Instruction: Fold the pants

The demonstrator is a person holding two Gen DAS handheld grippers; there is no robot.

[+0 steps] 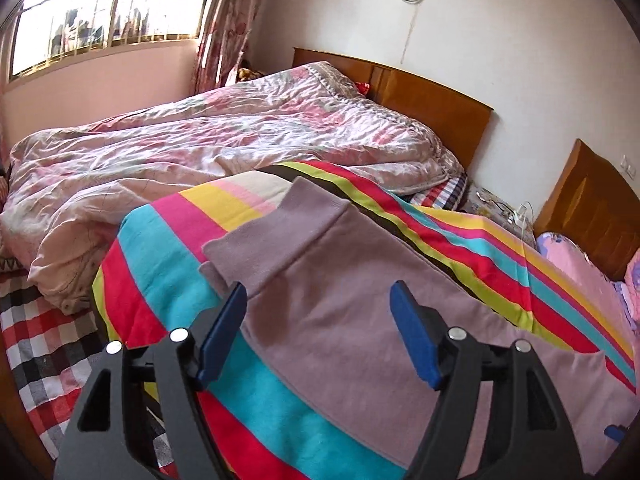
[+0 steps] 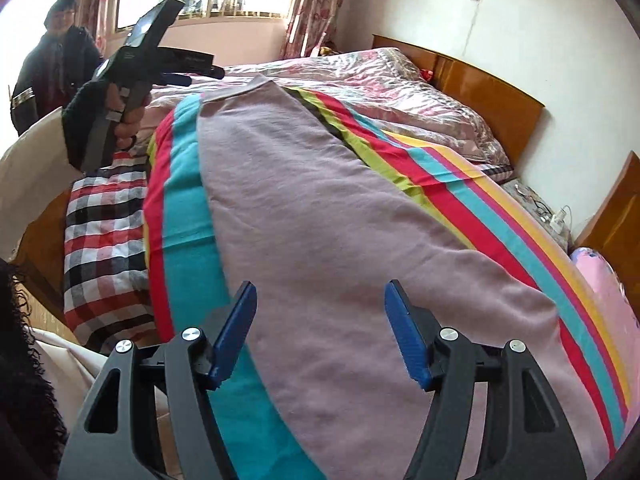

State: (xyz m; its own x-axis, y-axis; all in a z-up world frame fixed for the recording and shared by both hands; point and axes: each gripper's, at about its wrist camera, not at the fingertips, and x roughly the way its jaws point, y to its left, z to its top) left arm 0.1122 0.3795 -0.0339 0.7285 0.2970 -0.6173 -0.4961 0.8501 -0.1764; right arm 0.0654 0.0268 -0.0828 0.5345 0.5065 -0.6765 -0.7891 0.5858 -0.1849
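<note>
Both grippers stand spread and empty above mauve pants [image 2: 320,208]: the left gripper [image 1: 320,336] over the cuffed leg end, the right gripper [image 2: 320,332] over the wider part. Pants lie flat, lengthwise on a striped blanket [image 2: 460,200], beside a rumpled pink quilt [image 1: 200,140].

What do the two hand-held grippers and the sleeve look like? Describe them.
Each hand-held gripper, left and right, has black plastic arms with triangular cut-outs, round silver pins and blue ribbed pads. From the right wrist view, the left hand-held gripper's body is black with a grey grip, and the hand on it wears a dark fuzzy sleeve.
</note>
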